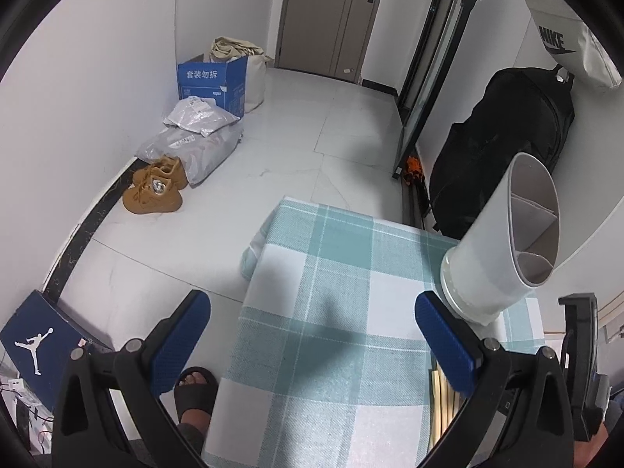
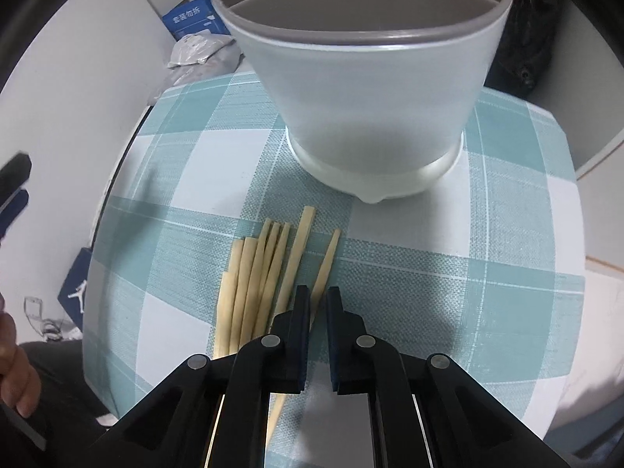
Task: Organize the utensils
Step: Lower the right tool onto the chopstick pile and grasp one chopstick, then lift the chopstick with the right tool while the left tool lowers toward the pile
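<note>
A: Chopsticks [image 2: 257, 273] lie in a loose bundle on the checked cloth of the bench [image 2: 487, 292], just ahead of the right hand-held gripper [image 2: 319, 300] and a little to its left. Which step is this?

B: I judge it the pick of the first stick. One chopstick [image 2: 325, 263], lying apart to the right of the bundle, runs between the right hand-held gripper's fingers, which are drawn close around it. A narrow gap shows, so I cannot tell whether they are truly clamped on it.

A: And the holder?

B: The white utensil holder [image 2: 370, 97] stands straight ahead of that gripper, beyond the sticks, with its mouth toward the camera. The left view shows dividers inside.

A: The left hand-held gripper [image 1: 312, 335]?

B: Spread wide and holding nothing, above the cloth, with the holder ahead on its right.

A: What does the next move call for?

B: Probably a firm close, a lift that tips the stick upright, then carrying it forward over the rim into one compartment without nudging the bundle.

A: Any writing?

B: "NIKE" on a white bag [image 1: 565, 27] far ahead on the right, a Jordan Jumpman on a blue box [image 1: 43, 343] near left, and "套装勿拆" on a blue carton [image 1: 212, 85].
</note>
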`<state>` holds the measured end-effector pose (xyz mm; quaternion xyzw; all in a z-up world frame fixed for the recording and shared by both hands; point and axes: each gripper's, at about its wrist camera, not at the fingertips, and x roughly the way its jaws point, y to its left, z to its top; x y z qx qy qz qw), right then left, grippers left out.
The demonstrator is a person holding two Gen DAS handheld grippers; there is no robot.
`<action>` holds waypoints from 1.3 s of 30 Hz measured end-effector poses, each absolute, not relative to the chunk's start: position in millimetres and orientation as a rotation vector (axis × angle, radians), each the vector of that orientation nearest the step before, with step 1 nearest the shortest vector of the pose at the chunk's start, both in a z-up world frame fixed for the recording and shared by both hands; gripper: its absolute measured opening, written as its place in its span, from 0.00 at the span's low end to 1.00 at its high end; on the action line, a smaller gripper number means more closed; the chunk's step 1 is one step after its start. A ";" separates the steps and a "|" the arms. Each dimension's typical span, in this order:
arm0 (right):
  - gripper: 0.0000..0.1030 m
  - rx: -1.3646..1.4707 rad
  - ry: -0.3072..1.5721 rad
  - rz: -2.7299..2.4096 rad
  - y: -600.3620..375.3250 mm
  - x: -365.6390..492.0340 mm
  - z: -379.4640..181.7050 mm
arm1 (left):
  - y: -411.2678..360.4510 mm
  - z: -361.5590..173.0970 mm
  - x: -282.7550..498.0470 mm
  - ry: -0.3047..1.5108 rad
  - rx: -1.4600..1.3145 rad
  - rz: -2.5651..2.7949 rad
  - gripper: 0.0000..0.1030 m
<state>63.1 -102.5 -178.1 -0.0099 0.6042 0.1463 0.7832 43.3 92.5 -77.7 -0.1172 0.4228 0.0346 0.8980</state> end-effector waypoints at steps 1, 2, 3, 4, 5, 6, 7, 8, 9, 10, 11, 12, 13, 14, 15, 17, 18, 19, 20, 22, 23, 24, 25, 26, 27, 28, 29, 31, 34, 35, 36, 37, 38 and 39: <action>0.10 -0.024 1.305 0.318 -102.5 64.3 -177.6 | 92.1 -78.1 42.9 0.876 -0.237 0.075 0.99; 0.10 -0.030 1.306 0.319 -100.8 65.1 -177.2 | 91.5 -78.4 42.4 0.876 -0.231 0.075 0.99; 0.10 -0.043 1.304 0.313 -97.6 67.0 -176.7 | 91.1 -78.6 42.4 0.878 -0.228 0.073 0.99; 0.11 -0.056 1.303 0.309 -92.2 69.3 -177.1 | 90.0 -79.0 41.9 0.879 -0.223 0.072 0.99; 0.11 -0.078 1.301 0.305 -87.1 69.7 -178.1 | 89.4 -79.1 41.8 0.880 -0.218 0.073 0.99; 0.14 -0.102 1.297 0.299 -83.2 69.9 -177.3 | 88.6 -79.3 42.0 0.881 -0.213 0.073 0.99; 0.15 -0.107 1.294 0.296 -81.5 68.5 -178.7 | 87.6 -79.6 42.2 0.882 -0.204 0.073 0.99; 0.15 -0.113 1.294 0.287 -79.5 68.3 -178.0 | 86.6 -79.6 42.4 0.881 -0.197 0.074 0.99; 0.15 -0.128 1.289 0.274 -77.1 67.5 -177.3 | 86.0 -79.1 42.7 0.880 -0.190 0.075 0.99; 0.15 -0.138 1.284 0.269 -73.5 66.9 -177.5 | 85.2 -78.8 42.7 0.879 -0.183 0.073 0.99; 0.14 -0.152 1.275 0.263 -71.3 65.6 -177.2 | 84.2 -78.4 42.7 0.878 -0.176 0.074 0.99; 0.09 -0.167 1.259 0.258 -68.9 63.4 -177.1 | 83.2 -78.0 42.4 0.876 -0.166 0.076 0.99; 0.06 -0.174 1.247 0.252 -68.1 62.1 -177.4 | 82.9 -77.9 41.8 0.876 -0.161 0.077 0.99; 0.05 -0.167 1.238 0.254 -72.3 60.9 -176.2 | 82.5 -78.1 42.1 0.877 -0.159 0.075 0.99; 0.04 -0.139 1.233 0.258 -74.2 61.8 -176.0 | 82.1 -78.3 42.0 0.879 -0.156 0.074 0.99; 0.04 -0.048 1.222 0.273 -82.4 62.3 -174.9 | 79.5 -79.4 42.1 0.884 -0.147 0.077 0.99; 0.04 -0.018 1.211 0.282 -90.1 59.1 -173.0 | 77.7 -81.0 42.1 0.887 -0.140 0.080 0.99; 0.04 0.002 1.196 0.283 -94.6 57.8 -170.9 | 76.0 -83.2 42.0 0.894 -0.131 0.081 0.99; 0.04 0.039 1.169 0.290 -103.5 55.1 -165.1 | 73.2 -87.0 42.1 0.910 -0.116 0.080 0.99; 0.04 0.108 1.133 0.317 -117.4 50.7 -155.8 | 63.0 -98.0 43.4 0.966 -0.084 0.040 0.99; 0.04 0.130 1.120 0.321 -121.5 49.6 -152.5 | 57.3 -103.9 44.3 0.999 -0.075 0.015 0.99; 0.04 0.174 1.097 0.331 -130.4 47.0 -146.7 | 49.9 -113.4 44.7 1.047 -0.068 -0.018 0.99; 0.04 0.223 1.079 0.342 -139.5 44.9 -141.5 | 44.4 -119.9 44.5 1.077 -0.069 -0.041 0.99; 0.04 0.265 1.067 0.348 -147.0 43.7 -137.3 | 36.8 -128.6 43.7 1.118 -0.070 -0.072 0.99; 0.04 0.295 1.060 0.353 -153.5 43.1 -134.5 | 29.6 -135.7 42.1 1.149 -0.074 -0.091 0.99; 0.04 0.340 1.050 0.364 -162.7 41.2 -131.1 | 23.9 -141.0 40.9 1.175 -0.073 -0.108 0.99; 0.04 0.376 1.045 0.376 -168.9 43.0 -129.5 | 18.1 -143.7 40.4 1.197 -0.065 -0.117 0.99; 0.04 0.417 1.031 0.386 -181.0 38.6 -124.8 | 8.5 -151.4 37.4 1.230 -0.036 -0.120 0.99; 0.04 0.446 1.014 0.406 -187.9 33.9 -120.7 | 3.7 -160.1 34.6 1.257 0.004 -0.092 0.99; 0.04 0.434 1.011 0.407 -190.6 31.3 -118.4 | 5.0 -162.9 35.2 1.271 0.003 -0.075 0.99; 0.04 0.425 1.009 0.404 -189.9 33.3 -116.0 | 8.2 -163.2 36.2 1.281 -0.006 -0.067 0.99; 0.04 0.415 1.002 0.399 -188.2 30.9 -117.1 | 12.9 -162.6 36.5 1.292 -0.023 -0.058 0.99; 0.04 0.409 0.993 0.394 -189.7 28.6 -115.4 | 15.0 -163.1 38.4 1.295 -0.042 -0.052 0.99; 0.04 0.405 0.990 0.391 -192.4 26.8 -114.3 | 16.5 -162.4 39.7 1.298 -0.047 -0.041 0.99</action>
